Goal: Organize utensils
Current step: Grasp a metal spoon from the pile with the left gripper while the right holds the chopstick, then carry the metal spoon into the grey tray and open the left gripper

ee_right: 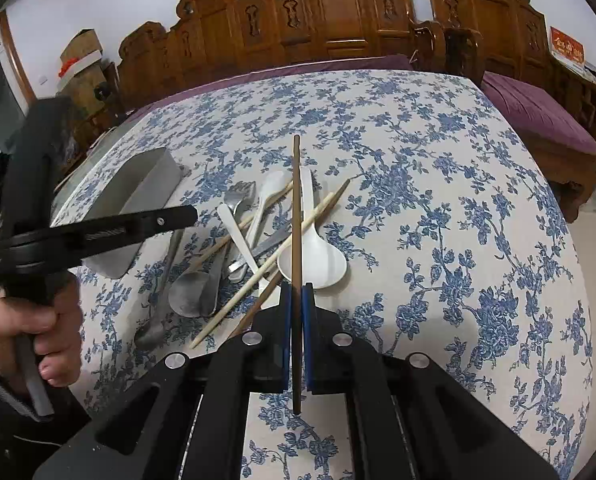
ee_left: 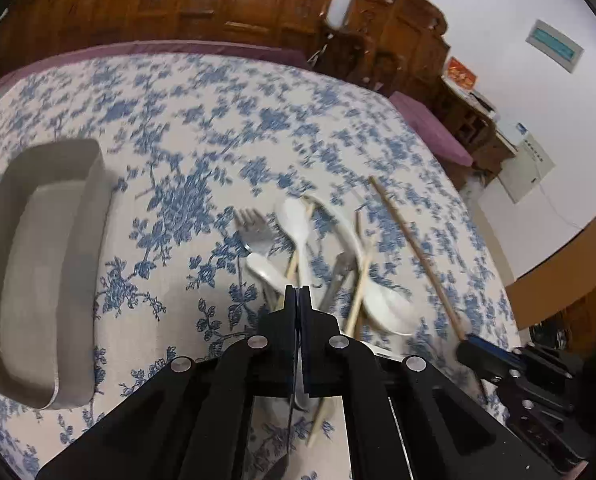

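A pile of utensils lies on the floral tablecloth: a metal fork, white plastic spoons, pale chopsticks and metal spoons. My left gripper is shut above the pile; a thin metal handle runs between its jaws, and it also shows in the right wrist view. My right gripper is shut on a dark brown chopstick, held above the pile and pointing away. That chopstick shows in the left wrist view. A grey rectangular tray stands empty to the left.
The table carries a blue floral cloth. Carved wooden benches with purple cushions stand behind it and to the right. The tray's end wall shows in the right wrist view at the left.
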`<action>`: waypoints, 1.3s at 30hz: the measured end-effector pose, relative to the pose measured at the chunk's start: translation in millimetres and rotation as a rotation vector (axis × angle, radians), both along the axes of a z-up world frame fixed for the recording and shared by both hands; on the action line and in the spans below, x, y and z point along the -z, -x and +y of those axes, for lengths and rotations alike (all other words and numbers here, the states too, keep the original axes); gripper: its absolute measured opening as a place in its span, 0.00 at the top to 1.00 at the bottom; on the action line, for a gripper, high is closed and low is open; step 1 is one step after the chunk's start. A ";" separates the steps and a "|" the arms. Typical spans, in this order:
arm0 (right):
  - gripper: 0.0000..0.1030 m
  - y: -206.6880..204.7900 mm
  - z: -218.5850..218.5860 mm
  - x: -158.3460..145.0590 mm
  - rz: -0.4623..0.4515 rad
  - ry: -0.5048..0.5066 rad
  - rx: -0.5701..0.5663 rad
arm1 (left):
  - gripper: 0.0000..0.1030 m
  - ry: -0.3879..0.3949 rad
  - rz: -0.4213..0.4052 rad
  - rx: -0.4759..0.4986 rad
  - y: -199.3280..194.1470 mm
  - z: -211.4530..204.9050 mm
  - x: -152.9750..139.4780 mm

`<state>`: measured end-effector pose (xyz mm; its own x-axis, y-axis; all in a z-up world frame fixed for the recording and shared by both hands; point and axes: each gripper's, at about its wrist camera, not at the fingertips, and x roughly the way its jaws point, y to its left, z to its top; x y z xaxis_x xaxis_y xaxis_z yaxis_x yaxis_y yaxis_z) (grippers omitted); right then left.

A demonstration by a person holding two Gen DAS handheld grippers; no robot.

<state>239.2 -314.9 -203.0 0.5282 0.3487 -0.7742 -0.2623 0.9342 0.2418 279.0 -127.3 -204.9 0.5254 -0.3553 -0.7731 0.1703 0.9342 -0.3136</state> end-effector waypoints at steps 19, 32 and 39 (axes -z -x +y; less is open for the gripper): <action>0.94 -3.2 78.6 -15.9 -0.032 -0.027 -0.064 | 0.99 -0.123 -0.138 -0.035 3.6 81.3 -80.8; 0.94 -6.3 148.9 -29.3 -0.051 -0.076 -0.130 | 0.99 -0.210 -0.085 -0.143 -45.8 154.0 -52.0; 0.94 -14.7 164.8 -24.0 -0.037 -0.075 -0.137 | 0.99 -0.213 -0.039 -0.152 -59.3 164.7 -26.1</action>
